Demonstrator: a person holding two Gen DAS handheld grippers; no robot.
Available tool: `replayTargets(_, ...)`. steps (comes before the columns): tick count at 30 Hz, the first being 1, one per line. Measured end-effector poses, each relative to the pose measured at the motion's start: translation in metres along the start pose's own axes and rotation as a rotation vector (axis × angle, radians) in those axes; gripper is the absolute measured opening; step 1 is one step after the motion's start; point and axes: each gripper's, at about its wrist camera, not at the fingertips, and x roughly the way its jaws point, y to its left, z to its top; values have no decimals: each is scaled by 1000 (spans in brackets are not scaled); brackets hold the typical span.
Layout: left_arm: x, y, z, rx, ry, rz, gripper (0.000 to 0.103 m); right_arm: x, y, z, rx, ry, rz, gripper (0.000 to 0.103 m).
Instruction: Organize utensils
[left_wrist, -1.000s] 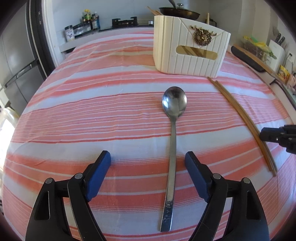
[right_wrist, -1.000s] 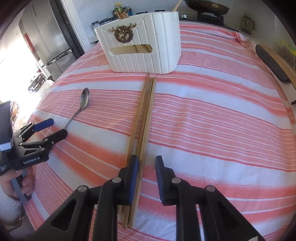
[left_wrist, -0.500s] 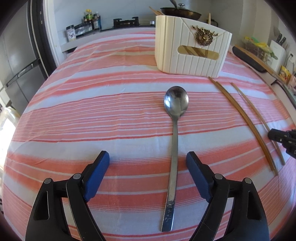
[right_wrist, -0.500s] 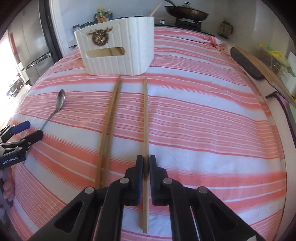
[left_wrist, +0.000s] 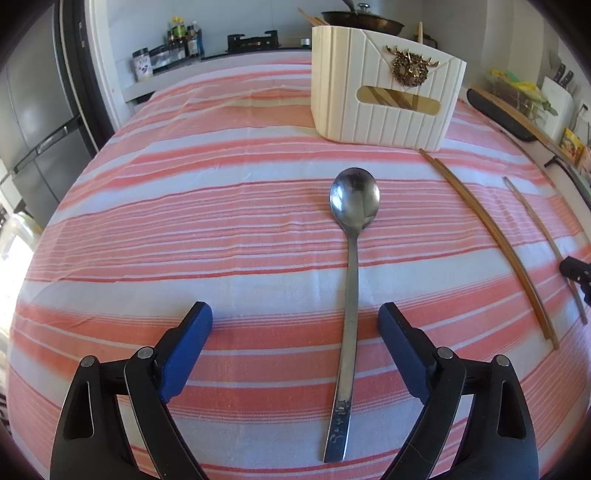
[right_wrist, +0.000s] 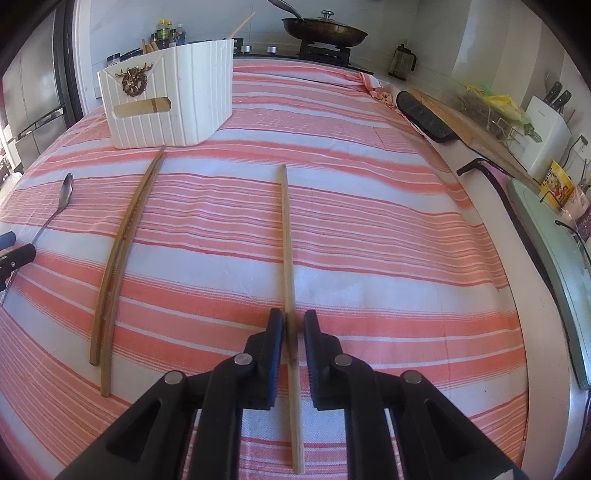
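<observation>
The left gripper has its fingers far apart and opening over the long silver metal spoon on the striped worktop. The right gripper fingers are opening around one thin wooden chopstick, near the white ribbed holder box.

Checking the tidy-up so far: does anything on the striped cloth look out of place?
Yes. One chopstick lies alone between the right gripper jaws, well apart from the pair near the white holder. The spoon also lies loose.
</observation>
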Motion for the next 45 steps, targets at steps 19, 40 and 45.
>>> replayTargets(19, 2, -1, 9, 87, 99, -101, 98, -8, -3, -8, -37, 99, 182, 55)
replayTargets(40, 52, -36, 90, 139, 167, -110, 36, 73, -2, 113, 22, 173, 206, 6)
replayTargets(45, 31, -26, 88, 124, 118, -154, 36, 40, -10, 111, 84, 73, 268, 6)
